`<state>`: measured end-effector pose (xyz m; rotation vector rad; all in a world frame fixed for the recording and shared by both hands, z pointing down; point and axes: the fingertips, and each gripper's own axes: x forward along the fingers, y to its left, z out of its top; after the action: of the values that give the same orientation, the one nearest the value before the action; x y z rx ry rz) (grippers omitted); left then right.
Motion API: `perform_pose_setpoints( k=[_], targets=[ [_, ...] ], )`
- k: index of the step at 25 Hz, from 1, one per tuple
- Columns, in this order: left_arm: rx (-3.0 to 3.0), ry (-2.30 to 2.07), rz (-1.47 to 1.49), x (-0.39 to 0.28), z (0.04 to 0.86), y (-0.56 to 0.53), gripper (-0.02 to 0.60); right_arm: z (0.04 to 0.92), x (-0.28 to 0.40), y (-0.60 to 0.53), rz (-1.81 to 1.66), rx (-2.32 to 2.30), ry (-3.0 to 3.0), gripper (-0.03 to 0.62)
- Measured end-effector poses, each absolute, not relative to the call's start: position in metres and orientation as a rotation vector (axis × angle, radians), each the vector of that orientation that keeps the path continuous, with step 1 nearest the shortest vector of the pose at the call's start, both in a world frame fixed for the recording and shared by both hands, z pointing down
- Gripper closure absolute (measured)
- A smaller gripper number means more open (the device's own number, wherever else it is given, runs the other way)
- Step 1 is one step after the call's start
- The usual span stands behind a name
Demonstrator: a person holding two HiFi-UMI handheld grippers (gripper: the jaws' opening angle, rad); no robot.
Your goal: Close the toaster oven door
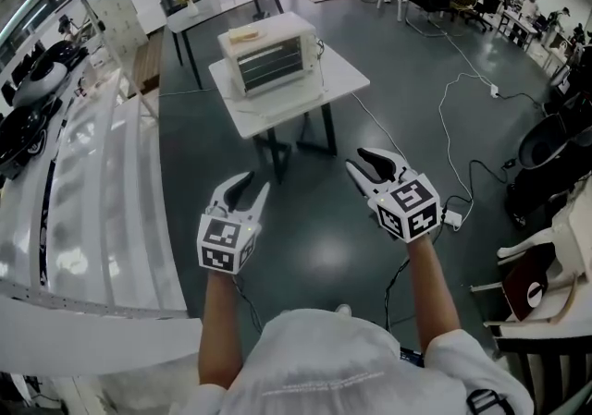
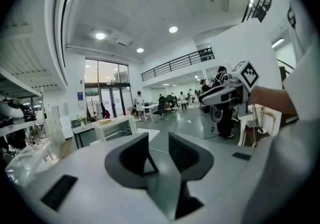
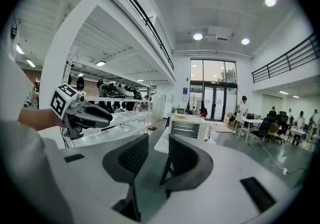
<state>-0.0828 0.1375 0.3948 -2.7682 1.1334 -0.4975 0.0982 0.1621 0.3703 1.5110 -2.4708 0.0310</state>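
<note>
The white toaster oven [image 1: 268,57] stands on a small white table [image 1: 319,90] several steps ahead of me. Its glass front with the rack behind it faces me; from here I cannot tell how the door stands. It also shows small in the left gripper view as the toaster oven [image 2: 115,128], and in the right gripper view as the toaster oven [image 3: 186,127]. My left gripper [image 1: 252,184] and right gripper [image 1: 359,162] hang in the air over the grey floor, far short of the table. Both are open with nothing between their jaws.
A long white shelf unit [image 1: 83,182] runs along my left side. Cables and a power strip [image 1: 453,217] lie on the floor to the right, near chairs [image 1: 546,265]. More tables [image 1: 222,2] and people stand at the back of the hall.
</note>
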Motion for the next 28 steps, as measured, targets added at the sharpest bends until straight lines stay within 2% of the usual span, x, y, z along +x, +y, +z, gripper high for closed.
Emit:
perform_pose_setpoints(
  k=[9, 15, 28],
  targets=[
    [-2.768, 1.206, -0.484, -0.039, 0.408, 0.136, 0.466, 0.387, 0.152, 0.151, 0.060, 1.477, -2.483, 0.474],
    [-2.757, 1.236, -0.518, -0.037, 0.416, 0.117, 0.472, 0.392, 0.170, 0.128, 0.074, 1.472, -2.486, 0.474],
    [-2.781, 1.210, -0.504, -0.051, 0.426, -0.059, 0.472, 0.395, 0.167, -0.025, 0.094, 1.538, -2.405, 0.474]
  ],
)
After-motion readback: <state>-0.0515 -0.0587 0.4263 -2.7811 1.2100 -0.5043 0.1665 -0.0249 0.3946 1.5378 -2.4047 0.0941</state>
